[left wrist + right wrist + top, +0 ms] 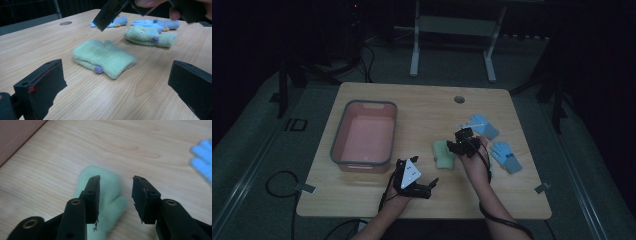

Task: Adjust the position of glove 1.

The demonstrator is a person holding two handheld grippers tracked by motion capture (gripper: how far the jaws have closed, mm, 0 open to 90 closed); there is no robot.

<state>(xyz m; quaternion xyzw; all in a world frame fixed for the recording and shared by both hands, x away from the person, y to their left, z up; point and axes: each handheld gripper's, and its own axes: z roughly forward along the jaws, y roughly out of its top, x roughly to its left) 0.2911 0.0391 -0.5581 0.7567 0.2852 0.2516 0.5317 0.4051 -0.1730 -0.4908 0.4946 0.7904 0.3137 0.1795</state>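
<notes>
- Hovering my right gripper (pixel 116 192) over the table (pixel 422 105), pointing down; jaws partway apart, holding nothing.
- Green mitten (pixel 107 195) lies flat right below, not touched.
- Left gripper (pixel 117 87) low nr table edge, wide open, empty, facing mitten.

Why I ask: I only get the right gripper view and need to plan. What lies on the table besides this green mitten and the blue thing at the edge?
Observer: A second green mitten, with an eye sewn on, lies apart from the first mitten.
Operator: And the blue?
Observer: Two blue gloves, apart from each other, on the right side of the table.
Operator: Where's the left gripper?
Observer: The left gripper is near the table's front edge, its fingers wide apart with nothing between them.
</notes>
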